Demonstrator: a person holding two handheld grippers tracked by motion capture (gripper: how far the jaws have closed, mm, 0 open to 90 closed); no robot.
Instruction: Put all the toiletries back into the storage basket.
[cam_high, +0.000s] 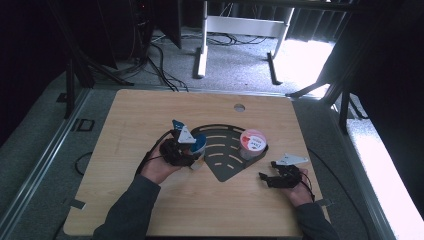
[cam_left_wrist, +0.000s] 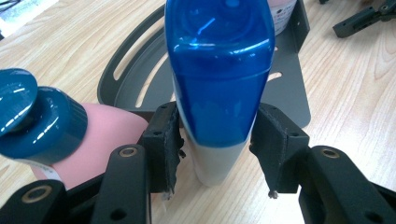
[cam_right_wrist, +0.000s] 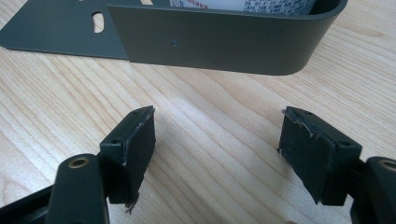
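My left gripper (cam_high: 194, 153) (cam_left_wrist: 215, 140) is shut on a bottle with a glossy blue cap (cam_left_wrist: 219, 70) and a white body, at the left edge of the dark slotted metal tray (cam_high: 225, 162). In the high view the bottle (cam_high: 199, 144) stands just right of the left hand. Both pads press its sides where the blue cap meets the white body. A pink tube with a dark teal cap (cam_left_wrist: 42, 121) lies on the table right beside the left jaw. My right gripper (cam_high: 267, 170) (cam_right_wrist: 217, 135) stands open over bare wood, close to the tray's curved wall (cam_right_wrist: 224, 44), with nothing between its jaws.
A jar with a pink lid (cam_high: 252, 141) stands in the tray's right corner; its printed label (cam_right_wrist: 243, 4) shows over the wall. The wooden table (cam_high: 150, 110) has a round hole (cam_high: 239, 107) near its far edge. Cables and desk legs lie on the floor beyond.
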